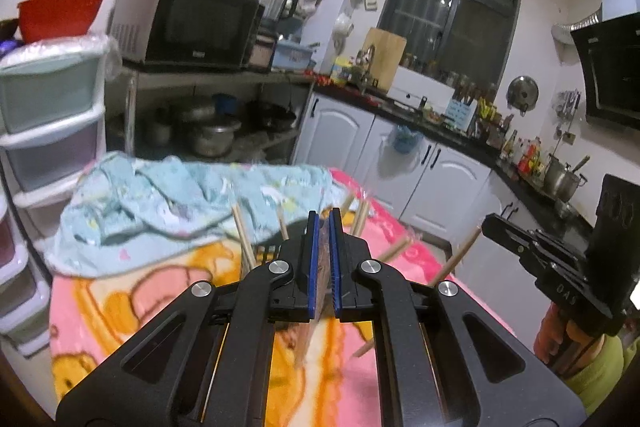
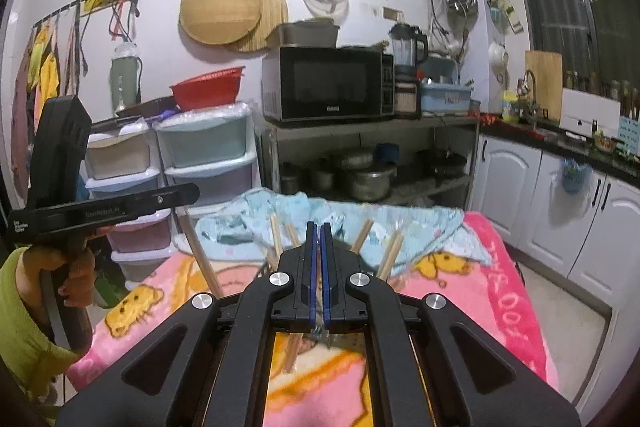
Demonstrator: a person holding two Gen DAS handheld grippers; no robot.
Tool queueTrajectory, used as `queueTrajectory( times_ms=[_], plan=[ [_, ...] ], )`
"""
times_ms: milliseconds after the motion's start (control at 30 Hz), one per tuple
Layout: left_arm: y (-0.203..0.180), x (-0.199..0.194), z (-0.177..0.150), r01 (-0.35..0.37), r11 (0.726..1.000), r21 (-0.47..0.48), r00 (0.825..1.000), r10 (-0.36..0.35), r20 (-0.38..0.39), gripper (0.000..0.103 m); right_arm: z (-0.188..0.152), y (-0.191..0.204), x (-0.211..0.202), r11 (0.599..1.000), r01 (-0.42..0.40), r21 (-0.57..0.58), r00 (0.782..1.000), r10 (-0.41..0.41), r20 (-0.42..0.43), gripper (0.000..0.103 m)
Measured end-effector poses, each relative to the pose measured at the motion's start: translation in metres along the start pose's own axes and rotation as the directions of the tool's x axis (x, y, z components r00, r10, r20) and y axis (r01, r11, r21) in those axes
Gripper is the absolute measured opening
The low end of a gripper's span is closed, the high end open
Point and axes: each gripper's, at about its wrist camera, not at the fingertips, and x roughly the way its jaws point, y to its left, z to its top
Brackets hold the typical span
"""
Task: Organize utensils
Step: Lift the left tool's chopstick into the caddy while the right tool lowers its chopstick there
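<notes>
We hold two grippers above a pink cartoon blanket (image 2: 500, 267). A dark holder (image 2: 344, 247), mostly hidden, has wooden chopsticks (image 2: 390, 255) splaying upward. Our left gripper (image 1: 325, 227) is clamped on something thin and brownish; our right gripper (image 2: 316, 239) is pinched on a thin item.

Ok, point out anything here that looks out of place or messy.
The wooden chopsticks splay at different angles instead of lying together, over the pink blanket. A crumpled blue cloth is bunched behind them. Both tongs, left and right, are shut on something thin.
</notes>
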Motion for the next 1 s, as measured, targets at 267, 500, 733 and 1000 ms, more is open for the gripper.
queueTrajectory(
  times_ms=[267,500,733,1000],
  plan=[
    [-0.002,-0.011,0.03,-0.02,0.999,0.035,0.998,0.018,0.064,0.003,0.025,0.0,-0.002,1.0,0.005,-0.029,0.998,-0.003,0.06,0.002],
    [-0.005,-0.01,0.055,-0.033,0.998,0.058,0.994,0.027,0.11,0.003,0.047,-0.003,-0.002,0.998,0.026,-0.057,0.994,-0.02,0.111,0.002],
    [-0.011,0.001,0.083,-0.041,0.996,0.079,0.989,0.03,0.143,0.003,0.07,-0.015,0.003,0.996,0.065,-0.064,0.987,-0.055,0.154,0.002],
    [-0.012,0.022,0.098,-0.058,0.996,0.07,0.988,0.047,0.149,0.003,0.086,-0.031,0.016,0.993,0.11,-0.051,0.979,-0.099,0.178,0.002]
  ],
)
